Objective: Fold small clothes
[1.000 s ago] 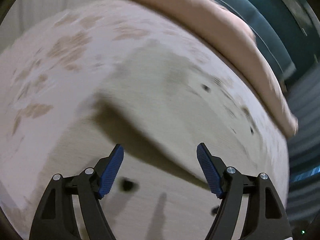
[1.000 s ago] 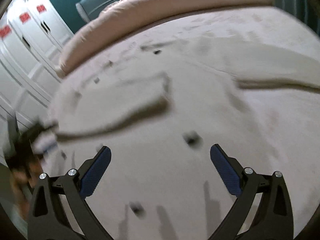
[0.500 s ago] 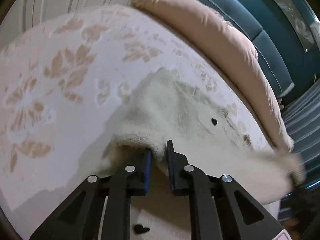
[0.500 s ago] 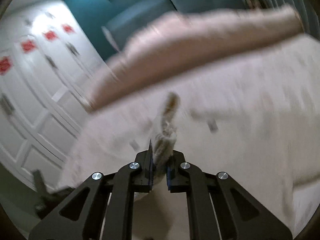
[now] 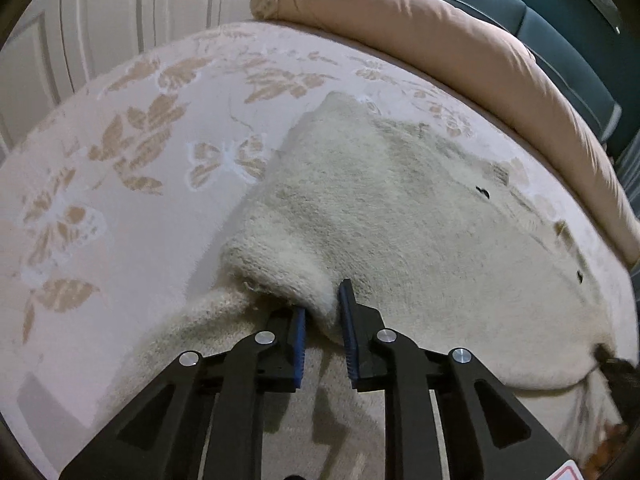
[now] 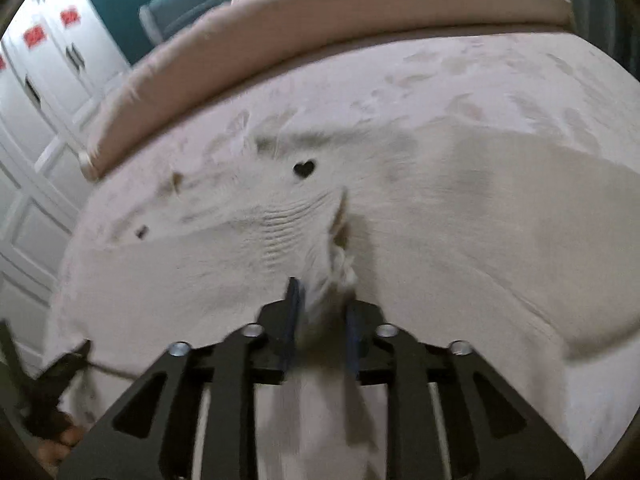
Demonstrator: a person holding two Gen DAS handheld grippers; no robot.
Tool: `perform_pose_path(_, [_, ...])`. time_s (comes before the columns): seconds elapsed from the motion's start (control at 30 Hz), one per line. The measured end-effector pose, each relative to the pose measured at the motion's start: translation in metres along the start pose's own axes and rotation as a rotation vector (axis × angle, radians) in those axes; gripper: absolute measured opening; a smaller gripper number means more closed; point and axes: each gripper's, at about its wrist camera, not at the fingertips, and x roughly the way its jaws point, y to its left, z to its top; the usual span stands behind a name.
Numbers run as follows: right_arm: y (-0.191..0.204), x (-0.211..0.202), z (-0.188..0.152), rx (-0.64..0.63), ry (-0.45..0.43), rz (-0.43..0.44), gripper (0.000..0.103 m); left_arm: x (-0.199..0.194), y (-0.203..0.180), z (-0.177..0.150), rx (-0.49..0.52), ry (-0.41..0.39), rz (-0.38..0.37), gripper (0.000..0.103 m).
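A cream fuzzy knit garment (image 5: pixel 400 216) with small black heart marks lies spread on the bed. My left gripper (image 5: pixel 323 312) is shut on a bunched edge of it, held slightly lifted. In the right wrist view the same garment (image 6: pixel 460 216) stretches across the bed, and my right gripper (image 6: pixel 320 312) is shut on another bunched edge of it. The fabric is pulled into ridges toward the right jaws. That view is somewhat blurred.
The bed has a pale sheet with tan leaf and butterfly prints (image 5: pixel 132 152). A long pink bolster (image 5: pixel 460 40) runs along the far edge, with a teal headboard (image 5: pixel 568 28) behind. White cupboard doors (image 6: pixel 36 92) stand at the side.
A second ago both grippers were open above the garment. They closed on its edges, and since then both have carried the fabric lower and spread it over the bed.
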Motion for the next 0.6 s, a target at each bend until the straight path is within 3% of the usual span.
perform_pose_path(0.07, [-0.025,-0.033,-0.012,0.037,-0.046,0.013,0.041,-0.011,-0.002,-0.003,0.008,-0.011,-0.011,0.021])
perform_pose_path(0.13, [-0.065,-0.063,-0.03,0.092,-0.075,-0.029,0.043,-0.028,-0.005,-0.014,0.018,-0.012,-0.044,0.028])
perform_pose_path(0.17, [-0.086,-0.074,-0.038,0.124,-0.082,-0.055,0.045,-0.037,-0.008,-0.023,0.032,-0.002,-0.053,0.036])
perform_pose_path(0.27, [-0.161,-0.113,-0.06,0.245,-0.093,-0.177,0.047,-0.06,-0.018,-0.053,0.087,-0.001,-0.08,0.046])
perform_pose_path(0.33, [-0.211,-0.132,-0.066,0.333,-0.1,-0.249,0.049,-0.074,-0.029,-0.083,0.153,0.016,-0.09,0.047])
perform_pose_path(0.43, [-0.271,-0.159,-0.064,0.442,-0.151,-0.272,0.051,-0.088,-0.039,-0.125,0.219,0.06,-0.105,0.048])
perform_pose_path(0.5, [-0.305,-0.166,-0.06,0.521,-0.195,-0.255,0.055,-0.097,-0.044,-0.146,0.258,0.071,-0.076,0.052])
perform_pose_path(0.6, [-0.343,-0.162,-0.049,0.628,-0.232,-0.235,0.055,-0.105,-0.044,-0.16,0.273,0.074,-0.054,0.054])
